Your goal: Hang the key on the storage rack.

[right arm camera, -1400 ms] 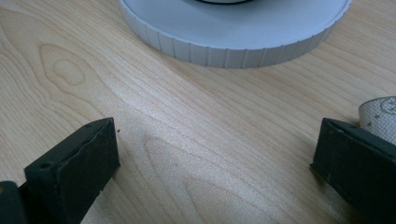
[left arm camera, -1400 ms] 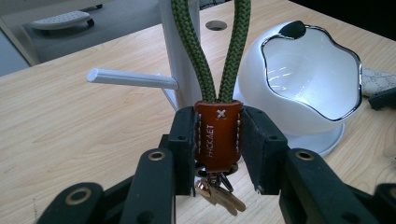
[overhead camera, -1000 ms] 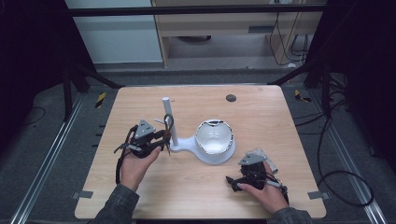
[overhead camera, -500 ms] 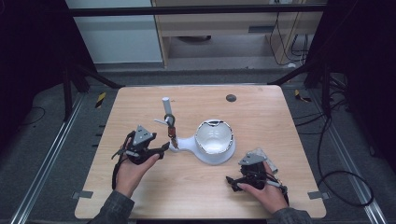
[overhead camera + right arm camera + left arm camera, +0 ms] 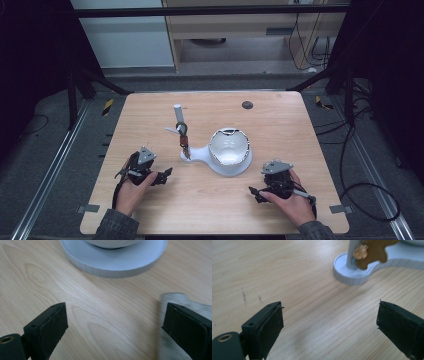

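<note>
A white stand point(image 5: 200, 152) sits mid-table, with an upright post point(image 5: 177, 112) and a white bowl point(image 5: 229, 147) on its round end. A brown figure-shaped tag point(image 5: 184, 142) hangs against the post; in the left gripper view the tag point(image 5: 372, 252) is just above the stand's small foot point(image 5: 352, 272). My left gripper point(image 5: 166, 173) rests low on the table in front of the post. Its jaws point(image 5: 329, 325) have just been opening and nothing is between them. My right gripper point(image 5: 256, 192) lies in front of the bowl's base point(image 5: 112, 260), open, its jaws having just closed a little over bare wood.
A blurred pale object point(image 5: 175, 300) lies by the right gripper's right jaw; I cannot tell what it is. A dark round hole point(image 5: 247, 104) marks the table's far side. Grey tape tabs point(image 5: 337, 208) sit at the near corners. Dark floor and cables surround the table.
My left gripper has let go at the post, opened, and drawn back toward the person and down. The brown tag stays hanging on the post. The right gripper has barely shifted.
</note>
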The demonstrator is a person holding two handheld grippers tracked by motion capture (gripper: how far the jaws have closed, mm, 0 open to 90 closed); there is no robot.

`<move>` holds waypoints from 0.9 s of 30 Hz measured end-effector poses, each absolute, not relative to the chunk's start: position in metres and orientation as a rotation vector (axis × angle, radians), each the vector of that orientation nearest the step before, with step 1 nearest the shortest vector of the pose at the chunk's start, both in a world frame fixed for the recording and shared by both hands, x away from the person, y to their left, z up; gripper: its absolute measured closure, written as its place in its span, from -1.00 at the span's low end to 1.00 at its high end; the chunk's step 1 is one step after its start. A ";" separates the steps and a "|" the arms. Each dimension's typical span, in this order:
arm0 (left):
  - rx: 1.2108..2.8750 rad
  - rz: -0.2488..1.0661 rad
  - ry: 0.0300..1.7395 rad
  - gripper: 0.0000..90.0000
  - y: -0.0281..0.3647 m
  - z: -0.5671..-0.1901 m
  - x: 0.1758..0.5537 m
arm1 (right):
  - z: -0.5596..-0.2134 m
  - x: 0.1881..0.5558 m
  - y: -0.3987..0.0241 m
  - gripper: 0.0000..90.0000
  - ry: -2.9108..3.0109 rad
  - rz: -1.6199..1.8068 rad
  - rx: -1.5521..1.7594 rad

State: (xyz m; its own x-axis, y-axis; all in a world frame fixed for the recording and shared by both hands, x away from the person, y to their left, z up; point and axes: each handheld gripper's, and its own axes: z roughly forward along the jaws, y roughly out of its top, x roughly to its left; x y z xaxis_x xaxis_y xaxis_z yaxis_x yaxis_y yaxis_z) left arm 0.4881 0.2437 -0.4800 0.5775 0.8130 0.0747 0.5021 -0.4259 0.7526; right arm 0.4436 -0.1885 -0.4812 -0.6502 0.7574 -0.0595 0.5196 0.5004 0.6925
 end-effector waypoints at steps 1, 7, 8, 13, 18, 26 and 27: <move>2.105 0.573 1.052 -0.85 0.244 -0.480 0.488 | -0.477 0.443 -0.191 -0.88 2.390 0.914 1.064; 2.093 0.591 1.133 -0.89 0.254 -0.487 0.492 | -0.456 0.445 -0.213 -0.85 2.396 0.825 1.089; 2.092 0.582 1.151 -0.89 0.256 -0.489 0.493 | -0.454 0.446 -0.216 -0.84 2.399 0.817 1.092; 2.100 0.576 1.201 -0.89 0.262 -0.494 0.497 | -0.450 0.448 -0.225 -0.84 2.427 0.763 1.114; 2.127 0.552 1.206 -0.89 0.262 -0.497 0.497 | -0.450 0.457 -0.231 -0.85 2.466 0.682 1.161; 2.148 0.522 1.209 -0.90 0.262 -0.502 0.498 | -0.443 0.469 -0.234 -0.85 2.540 0.590 1.235; 2.146 0.521 1.208 -0.90 0.261 -0.502 0.498 | -0.442 0.469 -0.235 -0.85 2.542 0.585 1.245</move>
